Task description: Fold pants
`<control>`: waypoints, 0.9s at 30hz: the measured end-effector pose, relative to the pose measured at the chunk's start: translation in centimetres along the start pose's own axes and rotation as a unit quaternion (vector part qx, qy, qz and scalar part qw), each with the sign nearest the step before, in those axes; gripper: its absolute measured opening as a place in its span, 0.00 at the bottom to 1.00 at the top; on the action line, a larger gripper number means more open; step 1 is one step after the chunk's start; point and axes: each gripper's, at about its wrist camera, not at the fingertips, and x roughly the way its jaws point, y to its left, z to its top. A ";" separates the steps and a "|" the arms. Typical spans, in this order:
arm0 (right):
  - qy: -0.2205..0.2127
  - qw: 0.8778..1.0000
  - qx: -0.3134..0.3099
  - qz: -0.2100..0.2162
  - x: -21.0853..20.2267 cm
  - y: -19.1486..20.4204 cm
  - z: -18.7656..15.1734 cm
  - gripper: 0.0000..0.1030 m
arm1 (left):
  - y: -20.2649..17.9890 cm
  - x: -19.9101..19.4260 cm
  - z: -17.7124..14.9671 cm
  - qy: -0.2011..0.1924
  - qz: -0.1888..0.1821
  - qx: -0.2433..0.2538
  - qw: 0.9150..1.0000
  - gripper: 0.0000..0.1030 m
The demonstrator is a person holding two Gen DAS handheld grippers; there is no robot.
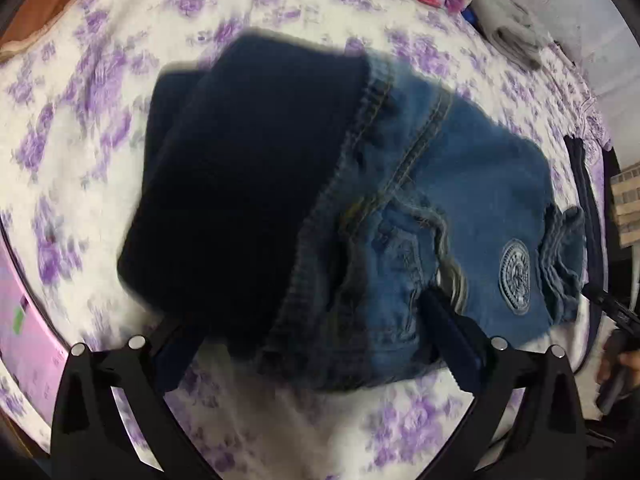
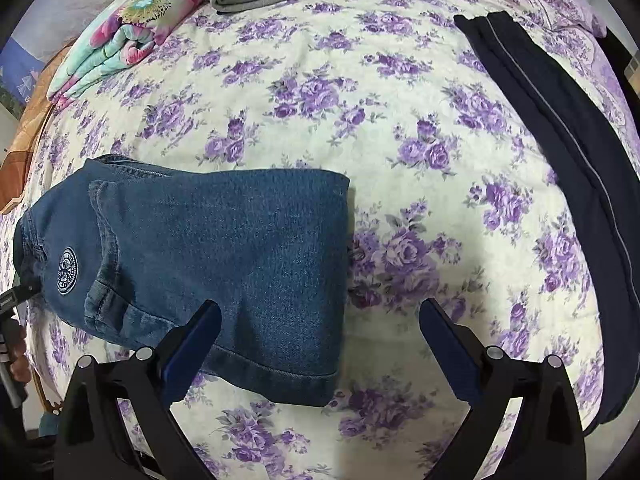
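Your left gripper (image 1: 308, 328) and right gripper (image 2: 320, 340) both gape wide over the folded blue denim pants (image 2: 224, 256) lying near the left edge of the purple-flowered bedsheet (image 2: 420, 152).

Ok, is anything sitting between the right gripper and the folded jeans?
Nothing visible. The right gripper is open right at the near hem of the jeans, one finger already over the denim. The dark pants lie apart, far right.

L gripper (image 1: 304, 320), R gripper (image 2: 320, 320) — fingers spread wide.
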 end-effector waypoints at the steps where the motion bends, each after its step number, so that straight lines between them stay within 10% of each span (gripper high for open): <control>1: 0.000 1.000 0.000 0.001 0.0 0.0 0.0 0.96 | -0.3 -0.1 0.4 0.001 0.005 -0.003 1.000 0.96; 10: -0.004 1.000 0.012 0.006 0.3 -0.5 0.0 0.96 | -2.9 -4.1 0.2 -0.037 0.059 0.034 0.997 0.50; 27: 0.003 0.999 0.030 0.024 1.1 -2.0 -0.2 0.96 | -3.8 -5.9 -0.1 -0.033 0.100 0.043 0.993 0.71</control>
